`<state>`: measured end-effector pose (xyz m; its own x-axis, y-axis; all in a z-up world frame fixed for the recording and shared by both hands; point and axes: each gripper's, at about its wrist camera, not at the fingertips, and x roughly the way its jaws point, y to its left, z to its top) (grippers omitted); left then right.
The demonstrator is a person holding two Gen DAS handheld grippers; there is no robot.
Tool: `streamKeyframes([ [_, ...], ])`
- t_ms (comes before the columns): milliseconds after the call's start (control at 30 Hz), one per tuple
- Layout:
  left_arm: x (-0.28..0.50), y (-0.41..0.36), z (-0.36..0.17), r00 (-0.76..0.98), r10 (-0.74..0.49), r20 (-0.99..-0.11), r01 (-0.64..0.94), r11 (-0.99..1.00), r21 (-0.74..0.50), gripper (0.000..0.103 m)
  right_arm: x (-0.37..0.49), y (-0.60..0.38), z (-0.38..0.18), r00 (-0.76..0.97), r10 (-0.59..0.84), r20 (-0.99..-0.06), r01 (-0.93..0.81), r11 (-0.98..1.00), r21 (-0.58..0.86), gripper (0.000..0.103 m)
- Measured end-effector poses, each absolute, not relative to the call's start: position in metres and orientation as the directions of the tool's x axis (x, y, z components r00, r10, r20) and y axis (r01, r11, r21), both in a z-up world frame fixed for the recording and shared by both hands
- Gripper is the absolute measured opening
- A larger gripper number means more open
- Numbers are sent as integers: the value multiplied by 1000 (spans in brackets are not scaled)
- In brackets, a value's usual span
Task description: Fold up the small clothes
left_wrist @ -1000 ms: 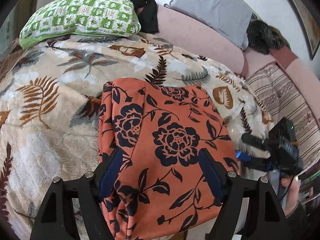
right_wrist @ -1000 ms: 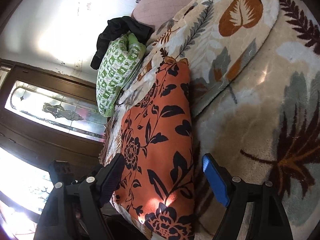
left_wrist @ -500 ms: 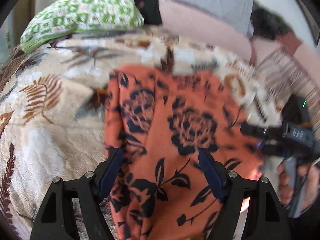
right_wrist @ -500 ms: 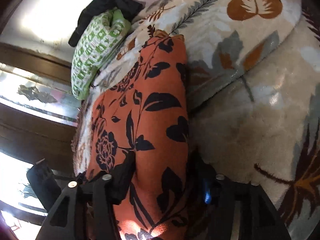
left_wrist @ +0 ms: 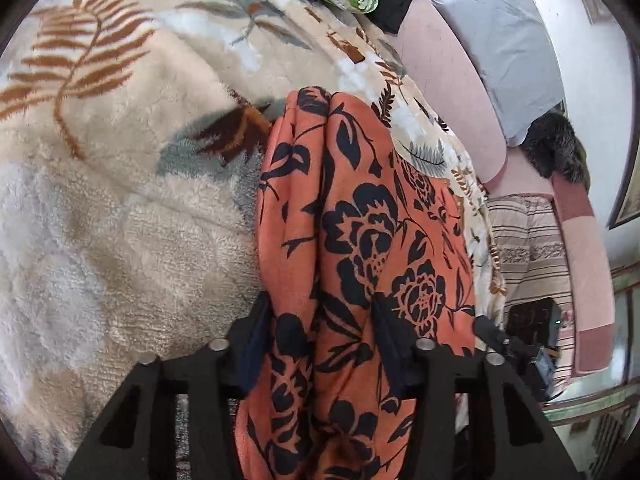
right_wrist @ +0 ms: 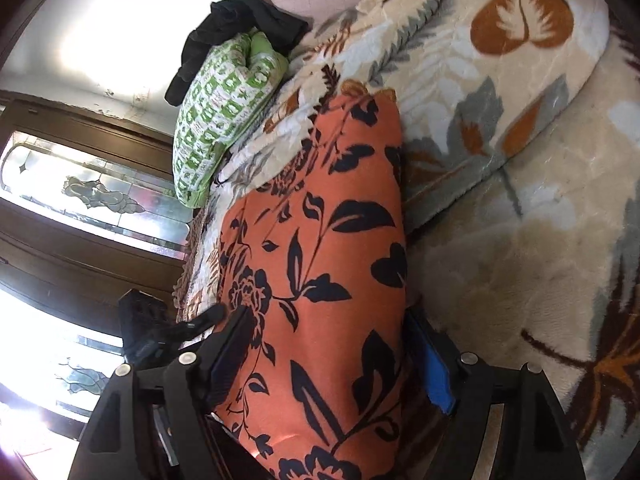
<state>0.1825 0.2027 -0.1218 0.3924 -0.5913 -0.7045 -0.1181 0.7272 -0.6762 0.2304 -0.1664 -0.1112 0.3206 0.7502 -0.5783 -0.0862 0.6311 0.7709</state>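
Orange floral garment [left_wrist: 360, 240] lies on leaf-print blanket [left_wrist: 100, 200], long axis running away toward green pillow [right_wrist: 216, 120]. Left gripper [left_wrist: 320, 344] closing, apparently bunching its near edge; right gripper [right_wrist: 328, 364] opening, cloth between.

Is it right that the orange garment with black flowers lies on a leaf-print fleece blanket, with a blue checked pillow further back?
Not quite: the pillow is green and white checked, as the right wrist view shows. The orange garment with black flowers does lie on the leaf-print fleece blanket.

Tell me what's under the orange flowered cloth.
The orange flowered cloth lies on a leaf-print fleece blanket, which shows all around it. Whatever lies directly under the cloth is covered.
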Motion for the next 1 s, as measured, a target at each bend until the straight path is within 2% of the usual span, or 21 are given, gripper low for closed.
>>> streamKeyframes([
  [100, 182, 203, -129, 389, -605, -695, -122, 714, -689, 37, 238, -155, -119, 290, 749, -596, -99, 643, 760, 79],
  [167, 183, 201, -129, 393, -595, -701, -114, 725, -680, 36, 243, -146, -123, 274, 742, -612, -121, 658, 743, 73],
  [200, 183, 200, -128, 395, -589, -705, -115, 730, -674, 35, 245, -143, -123, 263, 740, -619, -126, 663, 738, 56],
  [233, 183, 198, -125, 398, -582, -709, -111, 737, -667, 34, 246, -141, -122, 258, 737, -625, -125, 667, 734, 49],
  [333, 180, 191, -111, 421, -548, -723, -89, 768, -634, 30, 241, -138, -106, 278, 715, -641, -165, 693, 701, 38],
  [733, 174, 124, -14, 562, -495, -663, 69, 827, -558, 30, 224, -194, -22, 410, 699, -585, -285, 708, 646, 36],
  [1000, 204, 69, 7, 567, -490, -662, 128, 847, -517, 30, 234, -258, 13, 474, 676, -564, -309, 727, 613, 36],
])
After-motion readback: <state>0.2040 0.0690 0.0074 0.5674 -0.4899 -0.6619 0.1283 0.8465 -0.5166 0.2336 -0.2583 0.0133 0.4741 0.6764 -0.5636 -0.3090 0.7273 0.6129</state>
